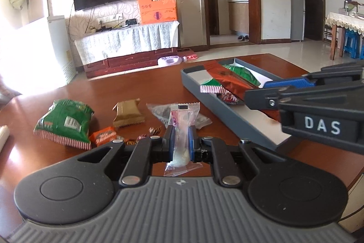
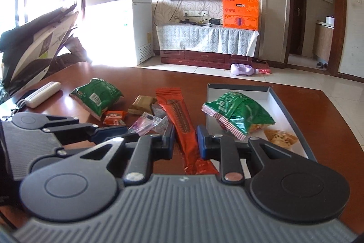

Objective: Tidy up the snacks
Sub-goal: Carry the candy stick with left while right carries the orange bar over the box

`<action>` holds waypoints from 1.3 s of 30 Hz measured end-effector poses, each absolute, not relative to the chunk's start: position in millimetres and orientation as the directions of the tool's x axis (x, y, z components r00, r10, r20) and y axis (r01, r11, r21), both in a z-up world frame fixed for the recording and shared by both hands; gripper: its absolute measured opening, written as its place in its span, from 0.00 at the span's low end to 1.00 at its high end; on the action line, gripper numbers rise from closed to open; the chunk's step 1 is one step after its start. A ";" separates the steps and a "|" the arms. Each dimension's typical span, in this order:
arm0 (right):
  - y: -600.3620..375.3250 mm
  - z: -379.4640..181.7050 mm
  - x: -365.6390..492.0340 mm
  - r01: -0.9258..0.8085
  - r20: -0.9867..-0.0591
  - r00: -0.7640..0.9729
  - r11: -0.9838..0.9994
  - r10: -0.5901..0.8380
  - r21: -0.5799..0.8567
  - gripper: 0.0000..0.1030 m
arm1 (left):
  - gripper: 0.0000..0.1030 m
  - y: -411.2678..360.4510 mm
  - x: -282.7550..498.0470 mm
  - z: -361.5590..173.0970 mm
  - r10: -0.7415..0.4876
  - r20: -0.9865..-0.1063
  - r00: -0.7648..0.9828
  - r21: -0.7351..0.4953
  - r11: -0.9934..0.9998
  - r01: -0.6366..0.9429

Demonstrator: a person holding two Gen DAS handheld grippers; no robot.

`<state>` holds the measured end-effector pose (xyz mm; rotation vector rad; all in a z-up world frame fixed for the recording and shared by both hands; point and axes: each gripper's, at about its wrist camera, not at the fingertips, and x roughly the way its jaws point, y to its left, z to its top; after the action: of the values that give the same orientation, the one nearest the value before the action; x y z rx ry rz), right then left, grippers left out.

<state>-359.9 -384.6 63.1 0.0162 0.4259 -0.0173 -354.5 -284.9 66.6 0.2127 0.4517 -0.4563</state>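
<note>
Snacks lie loose on a wooden counter [image 1: 141, 88], with a grey tray [image 2: 293, 111] to their right already holding a green bag [image 2: 238, 113] and a pastry [image 2: 281, 137]. Each gripper is clamped on one snack. The left gripper [image 1: 182, 140] pinches a clear white-filled packet [image 1: 183, 129], long axis running straight ahead between the jaws. The right gripper [image 2: 185, 140] pinches a long orange packet [image 2: 179, 120], also lengthwise, its far end pointing away toward the room. The tray sits just right of the right gripper, so that hand is nearer; the left must cross further right. Another green bag [image 1: 66, 122], a tan packet [image 1: 127, 113] and small candies remain on the counter at left.
</note>
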 end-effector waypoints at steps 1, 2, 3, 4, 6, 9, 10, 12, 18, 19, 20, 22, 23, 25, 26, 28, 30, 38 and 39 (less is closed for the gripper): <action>-386.9 63.7 -361.3 0.027 -0.411 0.912 0.999 -0.017 0.017 0.24 | 0.14 -286.7 -354.1 68.0 -0.377 -0.460 0.804 0.106 0.875 0.472; -388.7 63.7 -362.3 0.032 -0.410 0.912 0.999 -0.021 0.021 0.24 | 0.15 -288.8 -353.8 69.4 -0.379 -0.455 0.806 0.114 0.873 0.475; -390.0 64.2 -363.1 0.038 -0.408 0.913 0.999 -0.026 0.023 0.24 | 0.15 -290.7 -352.8 71.4 -0.381 -0.451 0.807 0.121 0.870 0.478; -391.3 64.4 -364.0 0.044 -0.405 0.914 0.999 -0.030 0.025 0.24 | 0.15 -292.4 -349.6 74.4 -0.383 -0.448 0.808 0.125 0.868 0.480; -394.1 65.8 -365.7 0.052 -0.396 0.918 0.998 -0.038 0.027 0.24 | 0.14 -296.8 -345.9 79.2 -0.391 -0.441 0.808 0.132 0.862 0.490; -399.8 67.0 -368.7 0.072 -0.385 0.921 0.997 -0.057 0.024 0.24 | 0.15 -302.4 -339.7 85.9 -0.408 -0.427 0.807 0.149 0.848 0.508; -402.7 67.6 -370.1 0.084 -0.379 0.923 0.996 -0.068 0.025 0.24 | 0.15 -305.1 -338.5 87.9 -0.414 -0.422 0.807 0.153 0.844 0.513; -408.4 68.6 -372.5 0.101 -0.371 0.925 0.994 -0.083 0.031 0.24 | 0.15 -311.1 -335.6 92.6 -0.428 -0.411 0.805 0.160 0.836 0.526; -424.2 66.8 -375.3 0.150 -0.367 0.922 0.988 -0.127 0.036 0.24 | 0.14 -328.8 -327.1 100.0 -0.467 -0.392 0.792 0.161 0.813 0.559; -426.2 66.1 -375.6 0.156 -0.368 0.920 0.987 -0.133 0.036 0.24 | 0.14 -331.9 -326.8 99.4 -0.476 -0.392 0.787 0.154 0.810 0.566; -428.2 65.6 -375.9 0.162 -0.369 0.919 0.986 -0.138 0.036 0.24 | 0.14 -334.8 -326.4 98.0 -0.485 -0.396 0.780 0.143 0.806 0.574; -432.2 64.2 -377.1 0.176 -0.371 0.916 0.984 -0.150 0.036 0.24 | 0.14 -341.2 -324.1 95.1 -0.500 -0.408 0.764 0.123 0.799 0.589; -434.7 63.4 -378.0 0.185 -0.373 0.914 0.982 -0.158 0.036 0.24 | 0.14 -344.8 -324.2 92.8 -0.506 -0.414 0.757 0.116 0.795 0.595; -438.1 62.3 -377.9 0.199 -0.379 0.910 0.979 -0.171 0.036 0.24 | 0.15 -354.2 -323.7 88.4 -0.518 -0.421 0.745 0.108 0.787 0.608; -440.0 61.7 -377.5 0.206 -0.380 0.908 0.978 -0.177 0.037 0.24 | 0.15 -358.1 -323.5 86.8 -0.526 -0.423 0.738 0.102 0.782 0.615; -443.1 59.7 -376.8 0.221 -0.384 0.903 0.975 -0.190 0.038 0.24 | 0.15 -366.6 -321.7 83.3 -0.538 -0.429 0.726 0.092 0.773 0.628; -447.2 58.5 -376.3 0.233 -0.388 0.900 0.971 -0.199 0.043 0.24 | 0.15 -378.9 -317.1 77.6 -0.546 -0.440 0.713 0.084 0.766 0.638; -458.0 52.6 -372.1 0.271 -0.403 0.886 0.961 -0.229 0.051 0.24 | 0.15 -416.3 -278.2 61.6 -0.545 -0.458 0.703 0.061 0.769 0.636; -459.4 52.0 -371.6 0.274 -0.405 0.885 0.960 -0.231 0.052 0.24 | 0.15 -422.4 -271.2 60.7 -0.546 -0.456 0.702 0.056 0.770 0.635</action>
<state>-371.6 -459.4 52.0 0.1091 0.4071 -0.2634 -271.2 -422.4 60.7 0.2159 0.4365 -0.6628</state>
